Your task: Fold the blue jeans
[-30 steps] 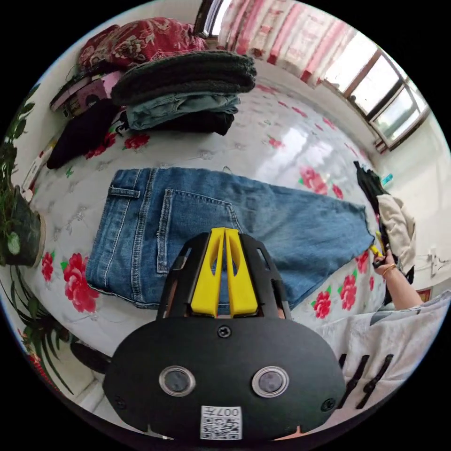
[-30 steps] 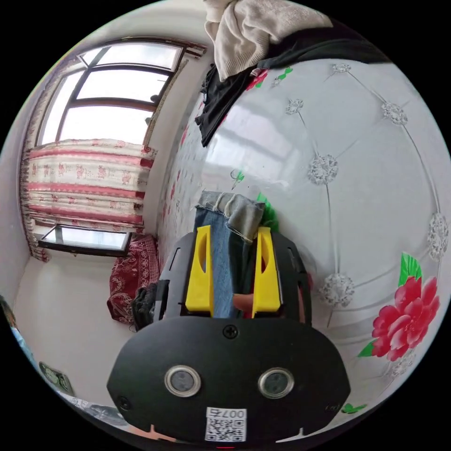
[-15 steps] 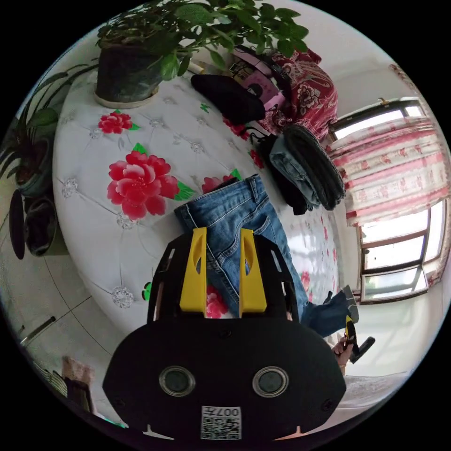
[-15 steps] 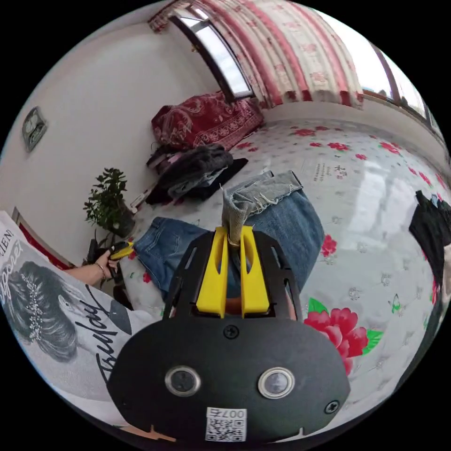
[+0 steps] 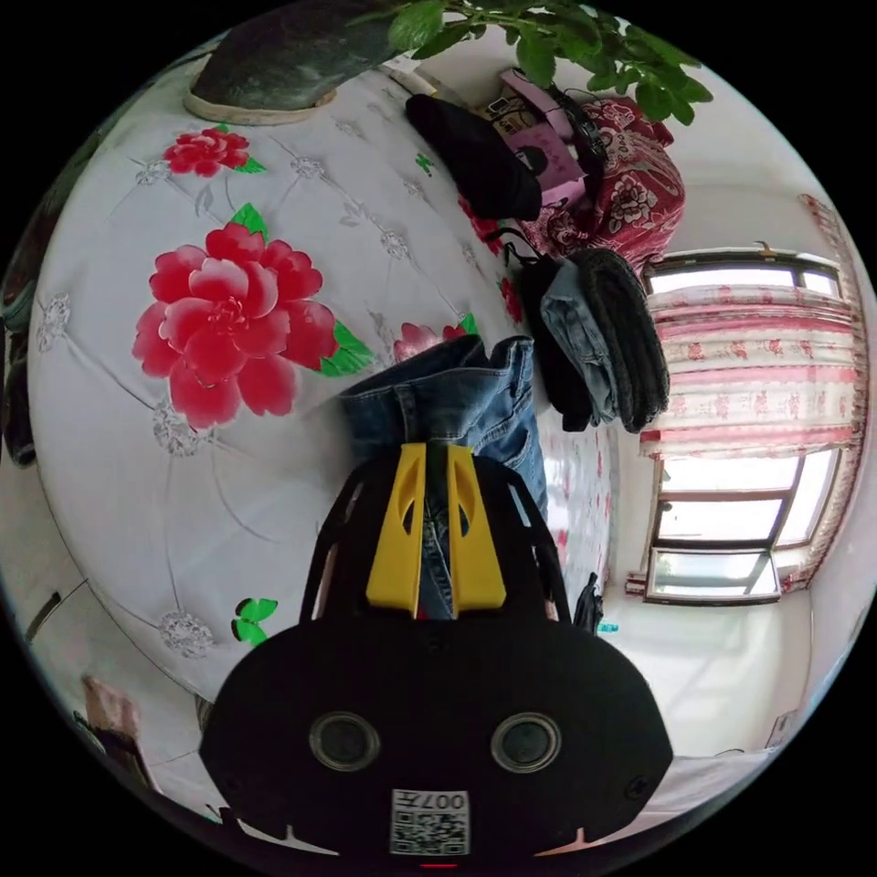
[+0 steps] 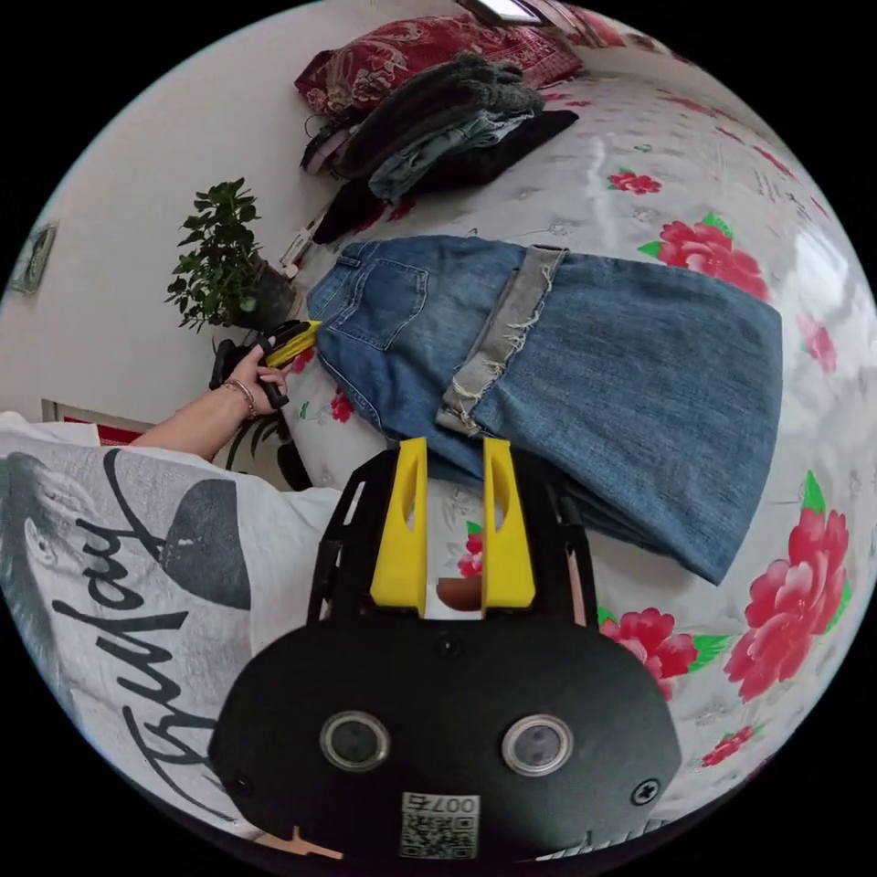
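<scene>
- Denim, L gripper view: left gripper (image 5: 437,530) pinches blue jeans (image 5: 457,402) at waistband on floral quilted bed cover (image 5: 183,438). Heavy, limp, non-slip; judge waistband best hold. Potted plant (image 5: 274,55), clothes stack (image 5: 598,343), window (image 5: 731,521).
- R gripper view: right gripper (image 6: 454,525) spread, empty, near hem; jeans folded hem-over-seat.

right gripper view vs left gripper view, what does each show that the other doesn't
Right gripper view alone: the whole jeans lying folded, the frayed hem laid across them below the back pocket; the right gripper open above their near edge; the person's hand and printed shirt.

Left gripper view alone: the window, the curtain, and the left gripper shut on the jeans' waist end.

Both: the jeans, the flowered cover, the plant, the clothes stack and the red bundle.
</scene>
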